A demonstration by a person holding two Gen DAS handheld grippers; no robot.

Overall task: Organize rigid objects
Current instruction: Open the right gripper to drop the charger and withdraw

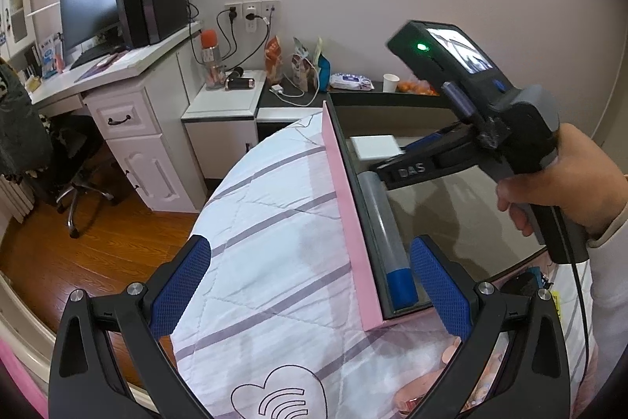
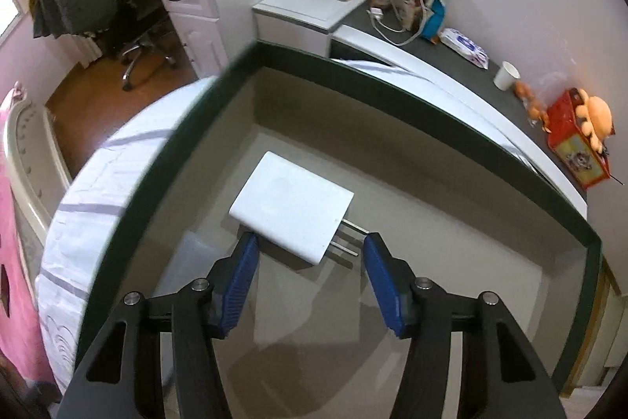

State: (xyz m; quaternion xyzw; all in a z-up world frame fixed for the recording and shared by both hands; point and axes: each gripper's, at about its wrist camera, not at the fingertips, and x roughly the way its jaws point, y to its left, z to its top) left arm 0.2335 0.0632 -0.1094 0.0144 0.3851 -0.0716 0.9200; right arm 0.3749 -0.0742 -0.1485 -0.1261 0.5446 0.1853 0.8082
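An open box (image 1: pixel 345 207) with a pink outer wall and dark rim lies on the bed; its beige inside shows in the right wrist view (image 2: pixel 392 160). A white plug adapter (image 2: pixel 292 205) lies flat on the box floor, prongs pointing right; it also shows in the left wrist view (image 1: pixel 375 146). A clear tube with a blue cap (image 1: pixel 386 242) lies along the box's left wall. My left gripper (image 1: pixel 310 297) is open and empty, straddling the near corner of the box. My right gripper (image 2: pixel 310 277) is open inside the box, just short of the adapter, touching nothing.
The bed has a white quilt with grey stripes (image 1: pixel 267 222). Behind the box a dark shelf (image 2: pixel 463 59) holds snack bags, wipes, a paper cup (image 2: pixel 506 75) and a red tin (image 2: pixel 575 148). A white desk (image 1: pixel 129 105) and an office chair (image 2: pixel 129 26) stand at the left.
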